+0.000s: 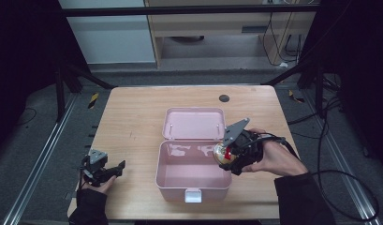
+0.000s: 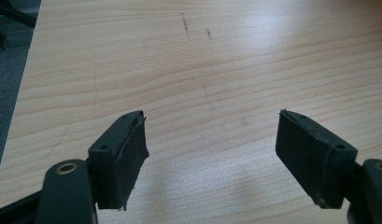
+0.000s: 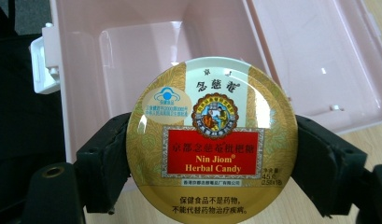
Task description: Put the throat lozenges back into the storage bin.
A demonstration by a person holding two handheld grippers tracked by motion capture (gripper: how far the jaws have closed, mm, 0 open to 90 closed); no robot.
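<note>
Round gold-and-red metal herbal candy tin (image 3: 211, 142) at frame centre, clamped by its rim in the right claw (image 1: 232, 157), over the right edge of the open pink plastic lidded box (image 1: 177, 176), probably for dropping in | left claw (image 2: 212, 158) jaws wide apart, empty, above the wooden counter (image 2: 235, 60), lower left of high view
</note>
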